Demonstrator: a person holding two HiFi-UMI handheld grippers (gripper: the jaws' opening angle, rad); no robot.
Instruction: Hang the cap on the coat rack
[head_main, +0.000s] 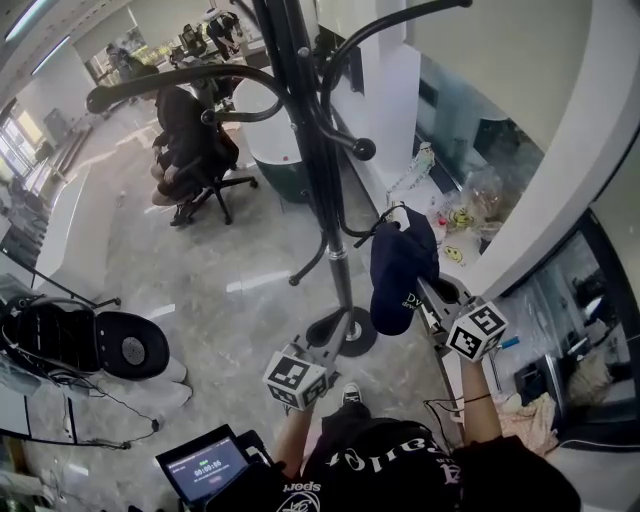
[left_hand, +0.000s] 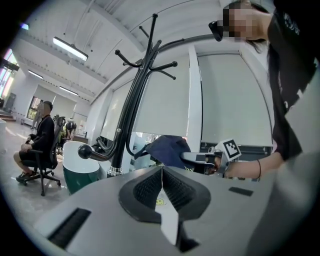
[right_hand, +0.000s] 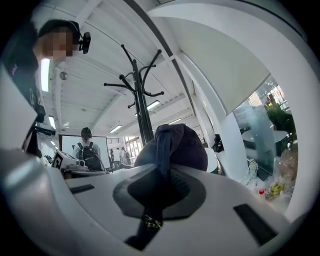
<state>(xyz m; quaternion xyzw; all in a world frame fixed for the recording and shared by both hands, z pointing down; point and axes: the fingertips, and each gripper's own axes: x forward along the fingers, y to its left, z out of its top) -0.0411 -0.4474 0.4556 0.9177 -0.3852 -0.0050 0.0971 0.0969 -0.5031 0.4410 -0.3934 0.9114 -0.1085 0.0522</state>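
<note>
Two hand-held grippers: both reach out level from the person, one on each side of the coat rack (head_main: 318, 150), low by its pole in the head view.
Left arm: the left forearm (head_main: 290, 428) stretches forward toward the foot of the coat rack, marker cube uppermost.
Left hand-held gripper (head_main: 335, 335): its jaws are pressed together with nothing between them; in its own view the two ribbed pads (left_hand: 150, 187) meet along a thin line at the left hand-held gripper (left_hand: 161, 172), aimed just right of the coat rack (left_hand: 131, 107).
Right arm: the right forearm (head_main: 478, 405), with a dark band at the wrist, reaches forward on the right of the coat rack; the right hand (left_hand: 239, 169) shows in the left gripper view.
Right hand-held gripper (head_main: 428, 295): clamped on the cap (head_main: 400, 265); in its own view a fold of dark fabric runs down between the closed jaws of the right hand-held gripper (right_hand: 157, 175).
Cap, from the hand-held gripper: the navy crown (right_hand: 175, 145) bulges just beyond the jaw tips, on the side facing the coat rack (right_hand: 140, 105).
Cap, from the coat rack: it is off the floor just right of the pole, near a low curved hook (head_main: 350, 232); whether it touches that hook cannot be told.
Cap, from the left side: the cap (left_hand: 167, 149) sits between the pole and the right hand-held gripper (left_hand: 187, 157).
</note>
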